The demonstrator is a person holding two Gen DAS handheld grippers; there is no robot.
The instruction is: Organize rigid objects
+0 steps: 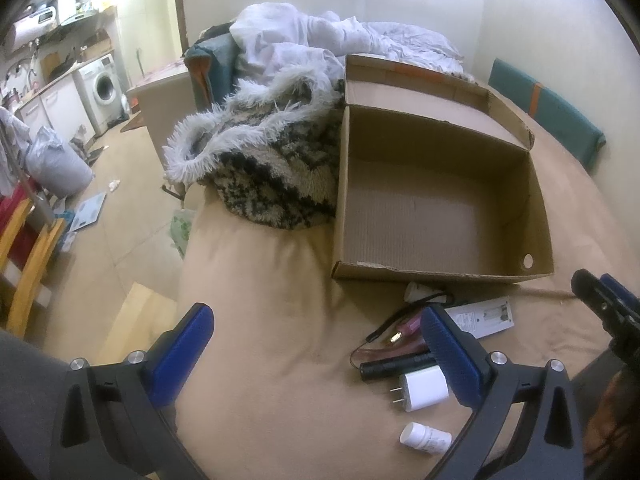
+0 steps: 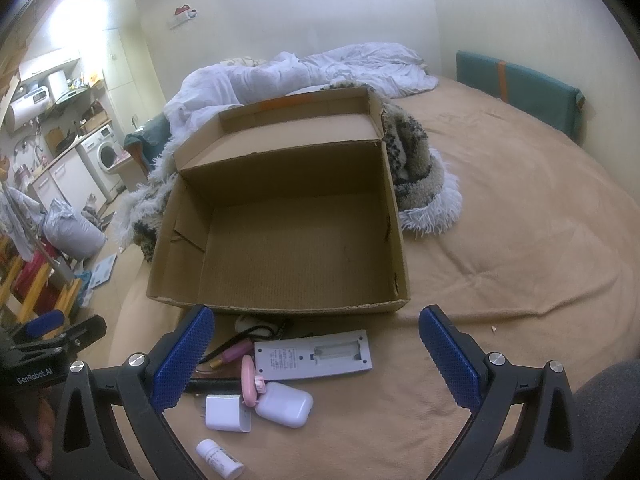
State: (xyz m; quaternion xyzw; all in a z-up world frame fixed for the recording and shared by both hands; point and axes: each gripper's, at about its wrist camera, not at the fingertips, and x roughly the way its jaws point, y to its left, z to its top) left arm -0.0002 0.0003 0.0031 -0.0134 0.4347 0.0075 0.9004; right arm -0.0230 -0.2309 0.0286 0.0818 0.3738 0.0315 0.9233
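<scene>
An open, empty cardboard box (image 2: 280, 240) sits on the tan bed; it also shows in the left wrist view (image 1: 432, 208). Before it lie a grey remote (image 2: 312, 356), face down, a white plug charger (image 2: 228, 414), a white earbud case (image 2: 286, 404), a pink disc (image 2: 250, 380), a small white bottle (image 2: 220, 458), a black torch (image 1: 394, 366) and a pink tube (image 2: 236, 354). My right gripper (image 2: 316, 360) is open just above these items. My left gripper (image 1: 320, 356) is open, to the left of the pile, and also shows in the right wrist view (image 2: 52, 328).
A shaggy black-and-white blanket (image 1: 276, 160) and white bedding (image 1: 320, 40) lie behind and beside the box. A teal cushion (image 2: 520, 88) stands by the wall. The bed's left edge (image 1: 188, 240) drops to a cluttered floor with a yellow chair (image 1: 28, 264).
</scene>
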